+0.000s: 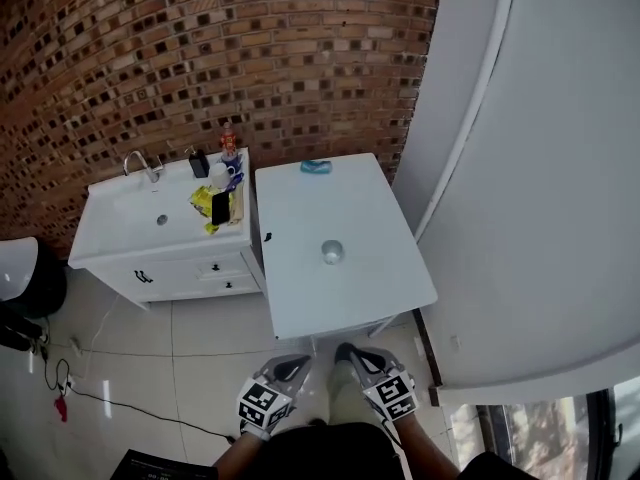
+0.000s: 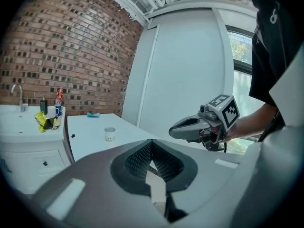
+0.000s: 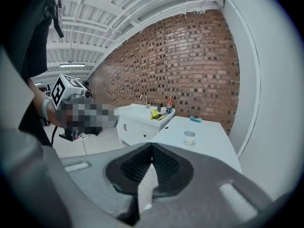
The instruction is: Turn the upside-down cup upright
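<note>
The cup (image 1: 332, 252) stands on the worktop (image 1: 300, 288), long axis vertical. Well apart from it, the left gripper (image 1: 293, 367) and right gripper (image 1: 351, 354) are pressed together, empty.

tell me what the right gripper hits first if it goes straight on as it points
Probably the near edge of the white table; the cup sits right of that line. Depth is unclear.

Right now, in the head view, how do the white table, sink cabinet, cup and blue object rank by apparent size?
1. white table
2. sink cabinet, somewhat smaller
3. cup and blue object: these look alike, and the blue object lies farther away, so they are left unranked.
</note>
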`<control>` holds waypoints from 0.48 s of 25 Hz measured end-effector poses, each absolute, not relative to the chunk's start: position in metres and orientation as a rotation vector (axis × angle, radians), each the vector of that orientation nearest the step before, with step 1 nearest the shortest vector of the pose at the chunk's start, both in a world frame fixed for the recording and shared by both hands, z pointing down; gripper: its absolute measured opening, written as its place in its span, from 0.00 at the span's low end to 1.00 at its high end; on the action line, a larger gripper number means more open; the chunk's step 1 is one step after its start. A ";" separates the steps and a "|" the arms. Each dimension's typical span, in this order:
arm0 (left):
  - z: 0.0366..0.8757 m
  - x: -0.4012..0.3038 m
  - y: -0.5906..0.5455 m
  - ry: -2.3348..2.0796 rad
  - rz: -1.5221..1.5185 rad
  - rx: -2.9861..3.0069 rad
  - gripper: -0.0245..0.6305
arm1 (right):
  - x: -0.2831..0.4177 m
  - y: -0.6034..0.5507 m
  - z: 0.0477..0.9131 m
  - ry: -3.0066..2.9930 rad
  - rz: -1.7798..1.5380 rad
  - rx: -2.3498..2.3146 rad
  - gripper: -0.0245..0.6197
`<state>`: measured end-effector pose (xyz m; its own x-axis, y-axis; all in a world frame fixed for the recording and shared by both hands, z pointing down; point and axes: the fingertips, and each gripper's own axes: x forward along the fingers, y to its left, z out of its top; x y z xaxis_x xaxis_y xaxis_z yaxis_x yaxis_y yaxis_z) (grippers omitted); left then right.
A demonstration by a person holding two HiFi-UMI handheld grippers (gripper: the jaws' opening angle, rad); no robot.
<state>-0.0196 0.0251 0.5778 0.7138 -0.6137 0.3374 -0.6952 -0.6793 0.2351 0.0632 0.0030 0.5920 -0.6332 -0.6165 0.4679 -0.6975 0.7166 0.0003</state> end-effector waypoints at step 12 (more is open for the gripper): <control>0.539 -0.020 0.112 -1.092 0.100 2.537 0.06 | 0.053 0.115 0.579 -2.481 0.205 0.946 0.03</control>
